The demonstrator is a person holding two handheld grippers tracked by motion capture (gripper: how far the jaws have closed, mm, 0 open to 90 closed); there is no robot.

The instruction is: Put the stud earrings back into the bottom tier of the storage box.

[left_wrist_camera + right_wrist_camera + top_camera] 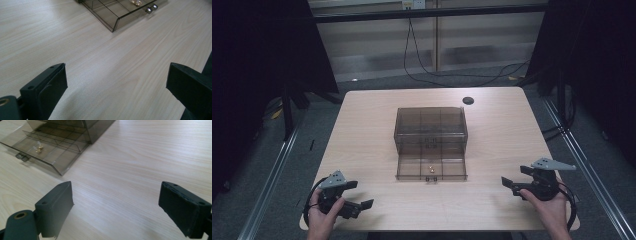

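A smoky clear plastic drawer box stands mid-table with its bottom drawer pulled out toward me. Small gold pieces lie in the drawer's middle compartment; they also appear as gold pieces in the right gripper view. The drawer's corner and its little knob sit at the top of the left gripper view. My left gripper rests near the front left table edge, open and empty. My right gripper is at the front right, open with nothing between its fingers.
A small black round object lies near the table's far edge. Bare light wood table surrounds the box. Cables run across the floor behind, and metal rails flank the table.
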